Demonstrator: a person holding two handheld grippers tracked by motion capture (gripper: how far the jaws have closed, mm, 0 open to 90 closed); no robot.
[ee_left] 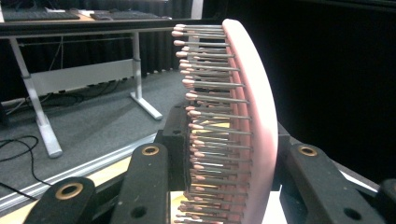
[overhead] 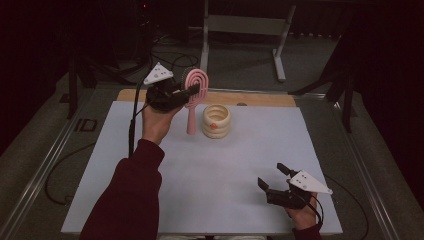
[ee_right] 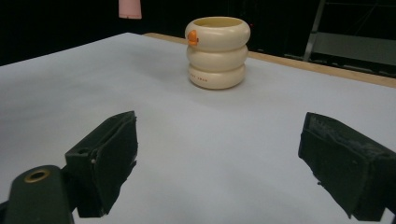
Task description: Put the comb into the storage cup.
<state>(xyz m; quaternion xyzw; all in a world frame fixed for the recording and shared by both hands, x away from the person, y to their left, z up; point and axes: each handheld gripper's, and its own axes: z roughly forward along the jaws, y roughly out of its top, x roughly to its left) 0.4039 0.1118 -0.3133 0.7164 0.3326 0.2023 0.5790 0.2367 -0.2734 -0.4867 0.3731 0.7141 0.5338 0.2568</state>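
Hairbrush [overhead: 194,90]: pink, concentric ring pattern on back; bristles grey with pink tips. Cup [overhead: 216,121]: cream, three stacked bulges, small orange mark (beak-like) near rim. Table [overhead: 210,170]: pale grey-white sheet, light wood strip at far edge. Left hand-held gripper [overhead: 192,90]: black jaws, brass rivets, grey plate. Sleeve [overhead: 131,195]: dark maroon.

Pink hairbrush [ee_right: 130,9] cut off by the right gripper view's top edge, perhaps its handle end.
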